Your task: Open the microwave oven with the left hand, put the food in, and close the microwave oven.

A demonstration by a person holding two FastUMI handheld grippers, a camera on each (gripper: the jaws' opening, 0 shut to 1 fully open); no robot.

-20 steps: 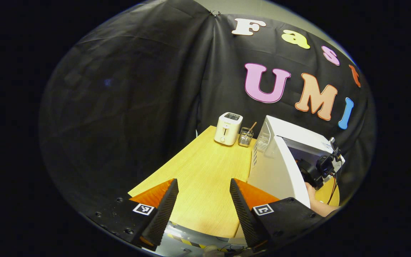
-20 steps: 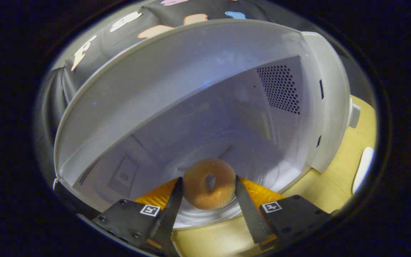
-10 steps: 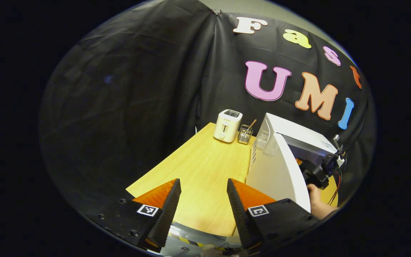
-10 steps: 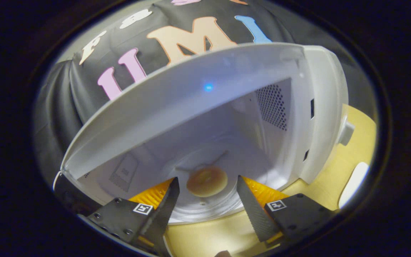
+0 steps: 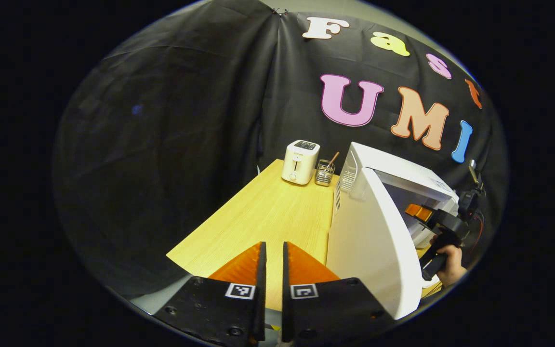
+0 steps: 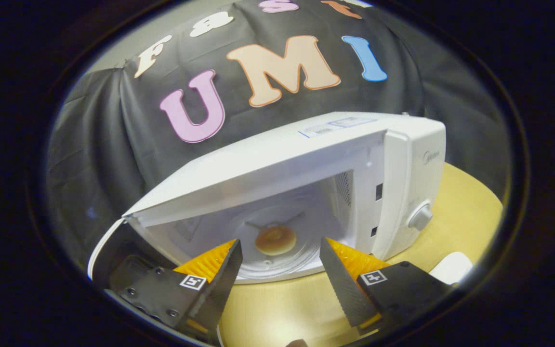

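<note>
Microwave oven (image 6: 306, 159) sits on the yellow table (image 5: 268, 217) with its door (image 5: 369, 246) swung open. The donut (image 6: 275, 240) lies flat inside, on the round glass plate (image 6: 277, 265) at the bottom of the oven. Nothing else is in there that I can see.

The right gripper (image 6: 280, 270) is out in front of the opening. Its two fingers are spread wide and hold nothing. The donut shows between them, but it is farther back and they do not touch it.

The left gripper (image 5: 273, 270) is low near the front edge of the table, just beside the open door. Its fingers are nearly together, with only a thin gap, and nothing is between them.

I think the food part is done, so the step now is to close the door. To do it well, the left gripper should go to the outside of the door and push it slowly, flat on, so the oven does not slide. The right gripper should be clear of the opening first, or the door could bump it.

At the far end of the table stand a white toaster (image 5: 300, 161) and a small wire holder (image 5: 324, 174) with a stick in it.
</note>
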